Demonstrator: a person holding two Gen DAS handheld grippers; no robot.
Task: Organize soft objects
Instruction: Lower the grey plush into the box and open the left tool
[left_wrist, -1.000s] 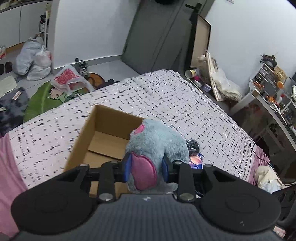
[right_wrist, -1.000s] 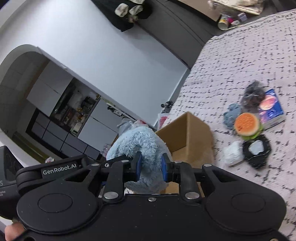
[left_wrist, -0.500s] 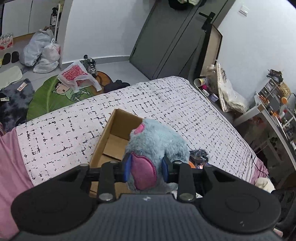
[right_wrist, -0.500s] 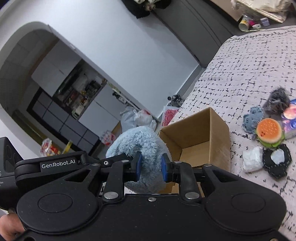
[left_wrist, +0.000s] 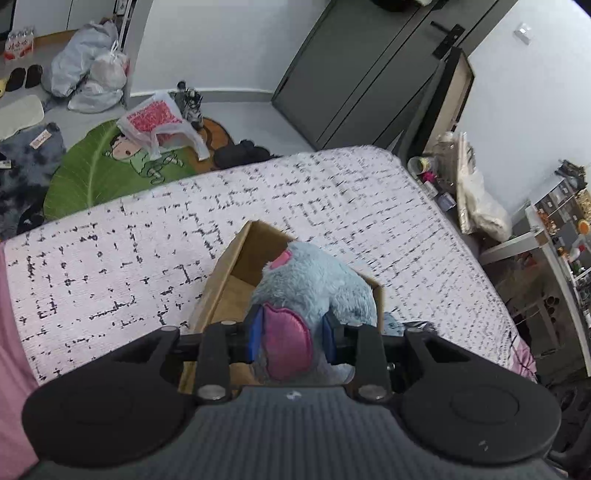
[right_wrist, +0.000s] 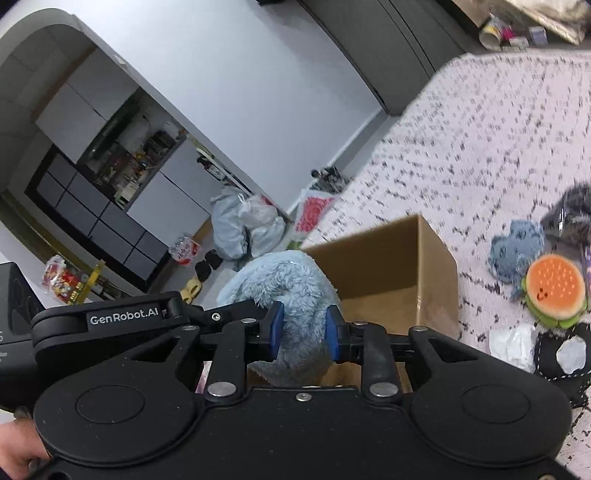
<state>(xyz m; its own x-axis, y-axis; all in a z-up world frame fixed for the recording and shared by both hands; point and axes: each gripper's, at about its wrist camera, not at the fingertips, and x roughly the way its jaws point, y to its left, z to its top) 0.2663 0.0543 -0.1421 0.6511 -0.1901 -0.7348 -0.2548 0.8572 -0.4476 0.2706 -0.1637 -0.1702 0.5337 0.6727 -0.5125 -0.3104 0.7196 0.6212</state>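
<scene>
Over the cardboard box (left_wrist: 221, 280), both grippers, left (left_wrist: 291, 339) & right (right_wrist: 303, 332), clenched the blue plush (left_wrist: 314, 291); box looked empty, burger plush (right_wrist: 556, 288) etc. lay unsorted.

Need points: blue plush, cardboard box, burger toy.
blue plush (left_wrist: 314, 291), left wrist view, furry body above the fingers.
cardboard box (right_wrist: 436, 251), right wrist view, outer side wall.
burger toy (right_wrist: 556, 286), right wrist view, orange bun top.
</scene>
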